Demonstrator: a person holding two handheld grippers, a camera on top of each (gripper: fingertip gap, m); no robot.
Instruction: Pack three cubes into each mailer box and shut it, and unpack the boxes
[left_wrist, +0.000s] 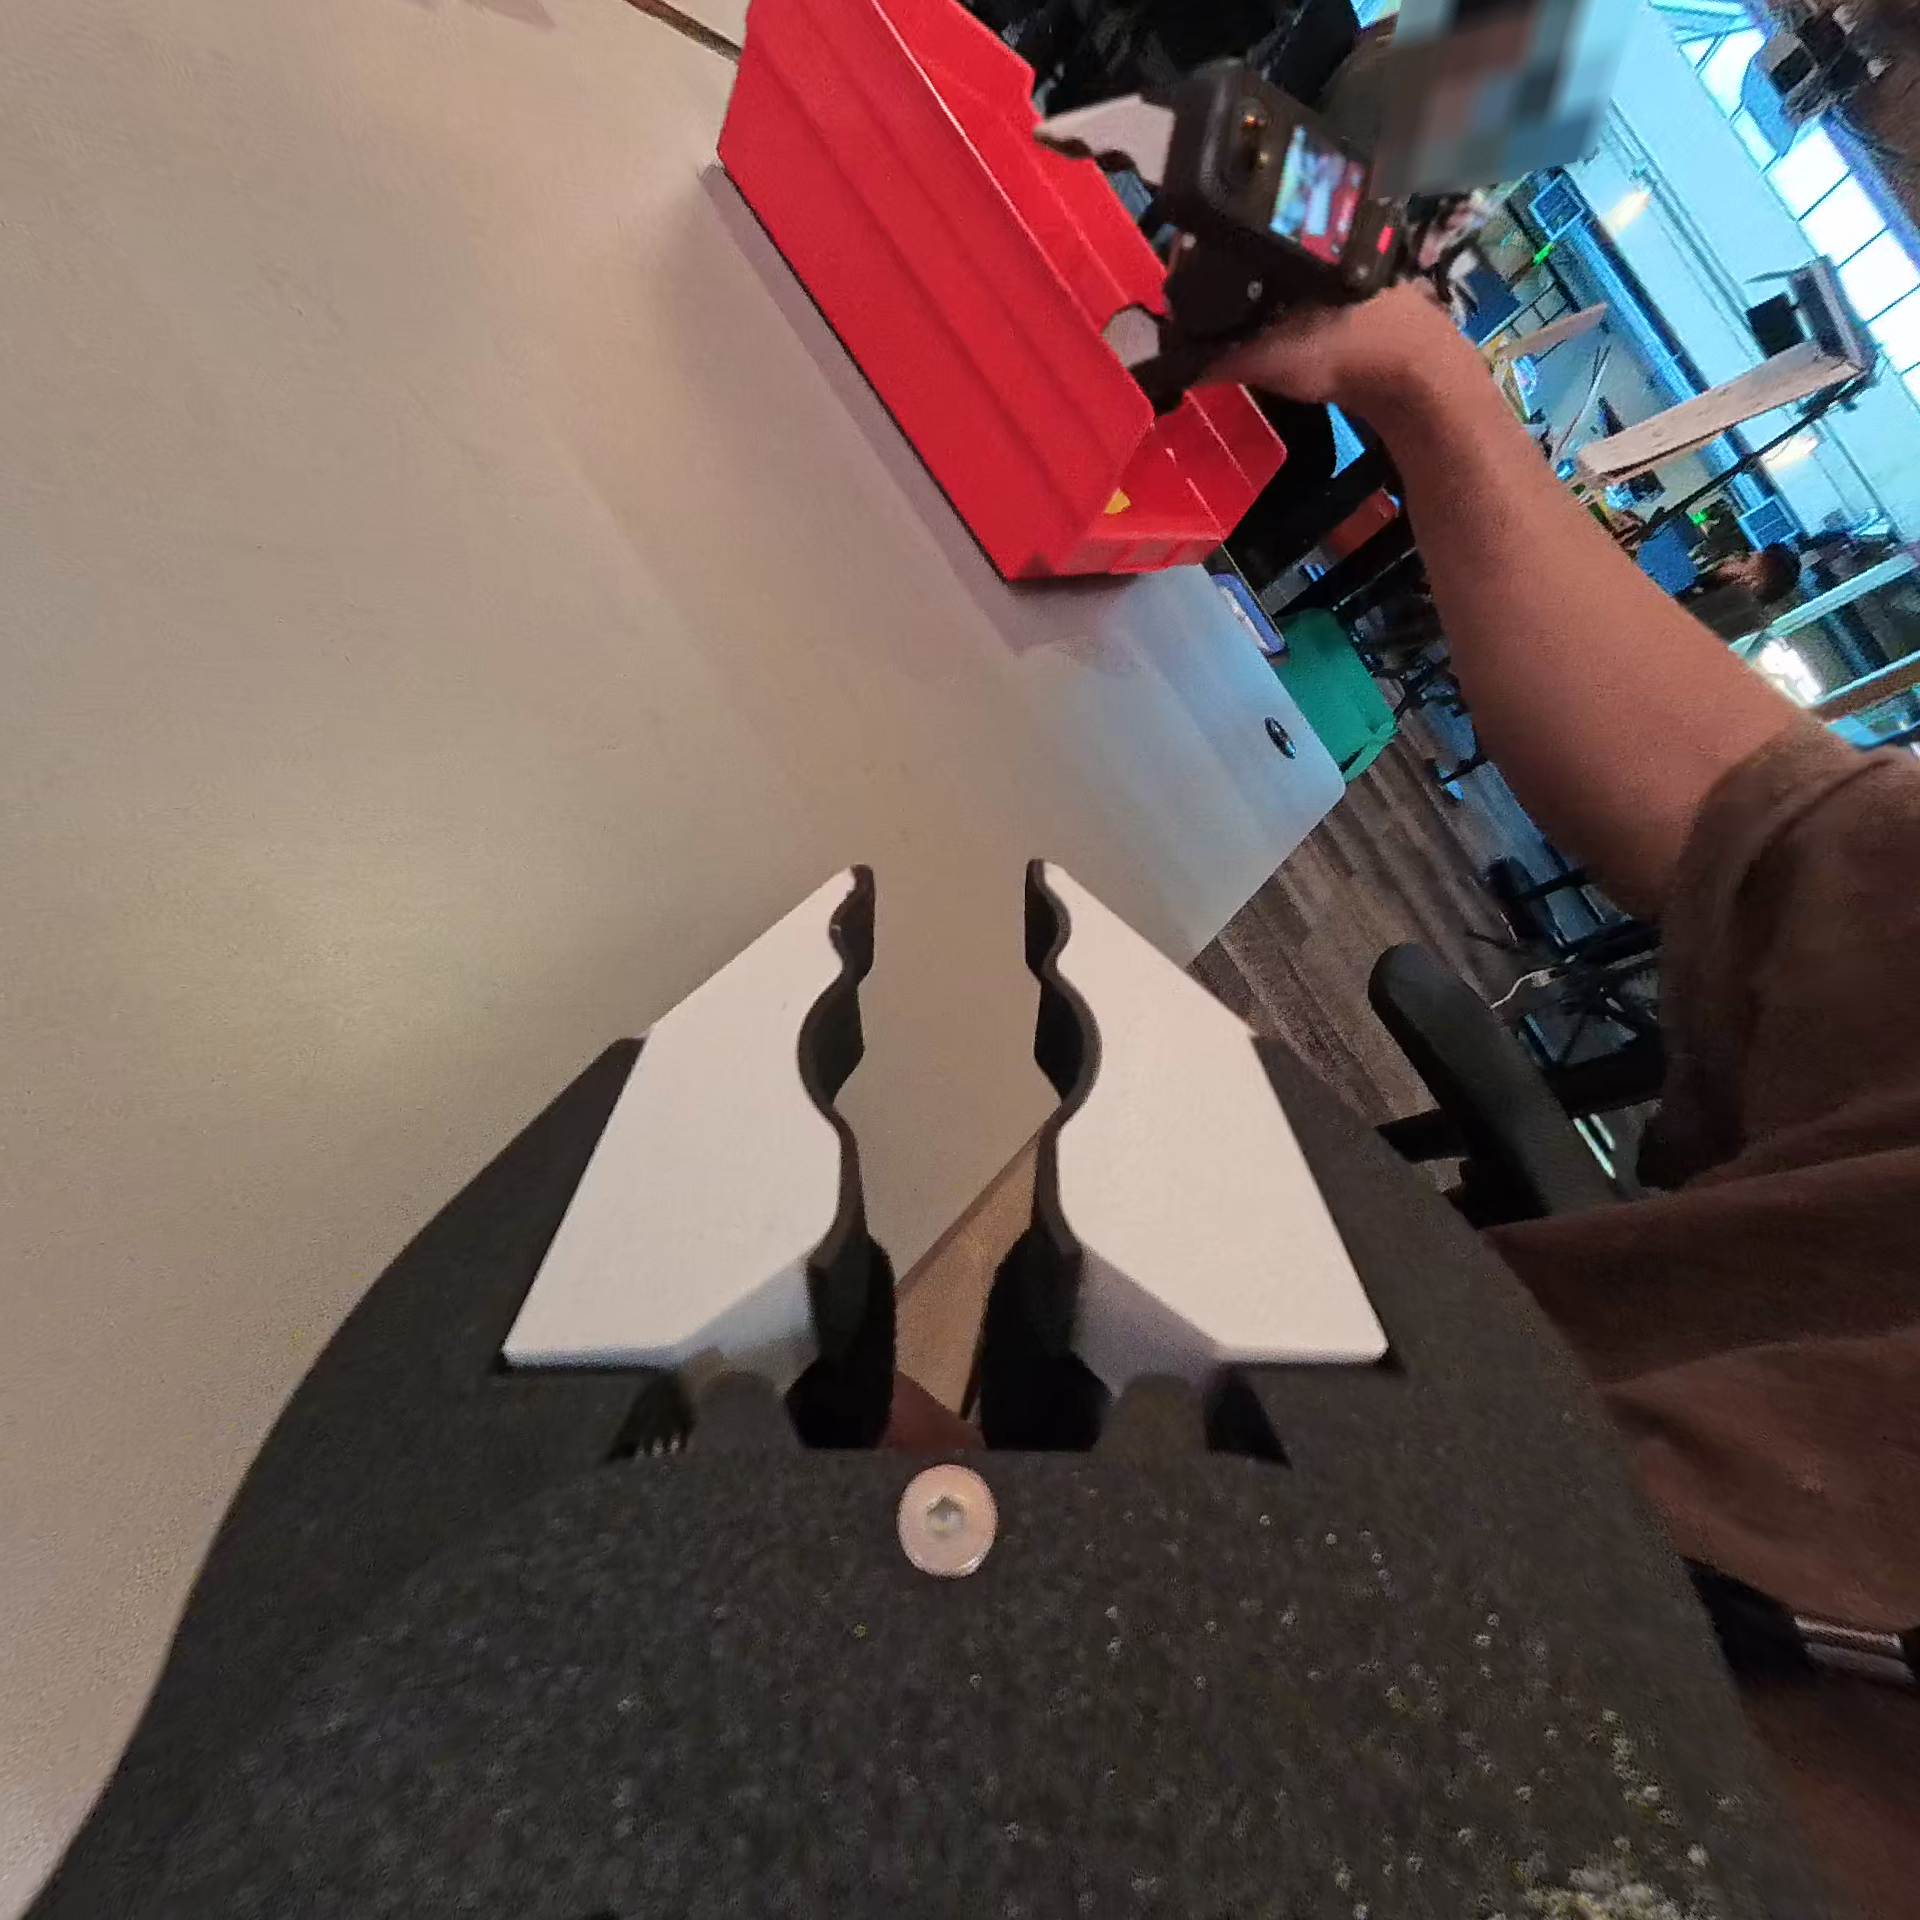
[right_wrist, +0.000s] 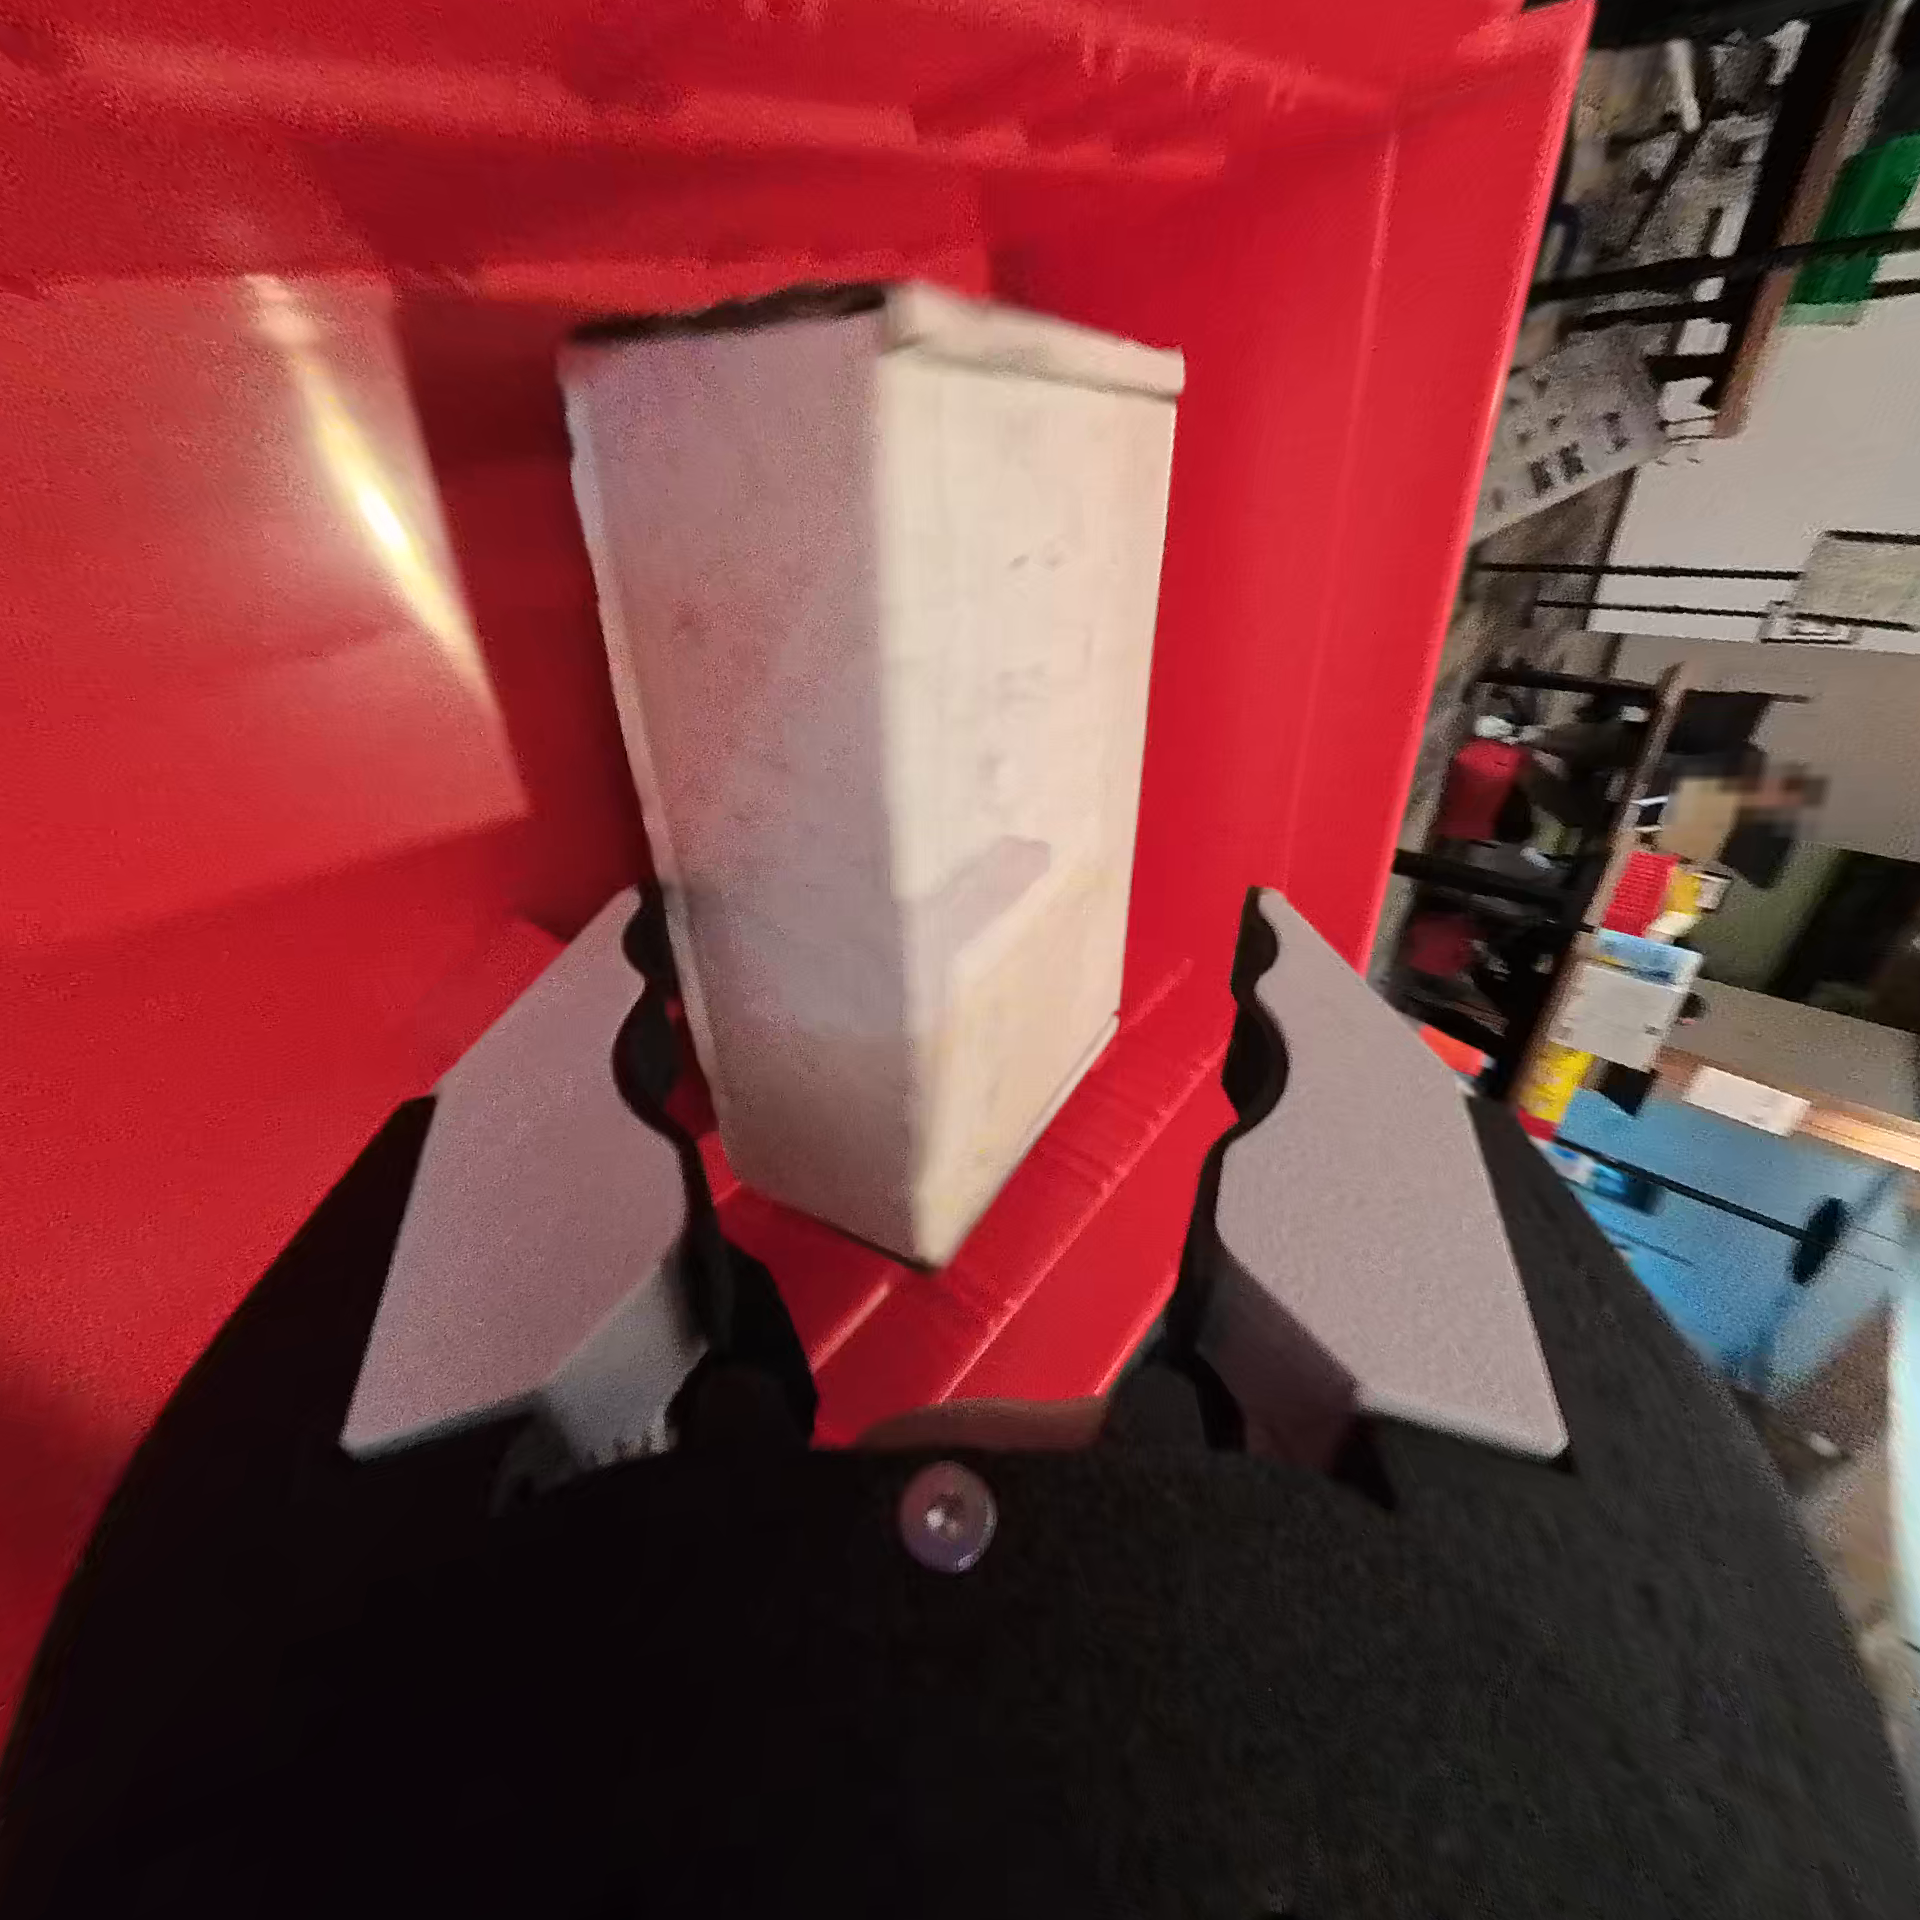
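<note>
Jaws standing apart on both grippers, neither gripping anything.
Right gripper (right_wrist: 940, 914) is straddling white mailer box (right_wrist: 883, 748), frame centre, inside red bin (right_wrist: 260, 623); left gripper (left_wrist: 948, 883) is idling; packing progress indeterminable.

Bare desk (left_wrist: 364, 623) lies open ahead of the left gripper (left_wrist: 948, 883) — the red bin (left_wrist: 935, 291) stands well beyond. The right gripper (right_wrist: 940, 925), fingers spread, is hemmed by bin walls (right_wrist: 260, 675) — a white mailer box (right_wrist: 883, 727) fills the gap ahead.
</note>
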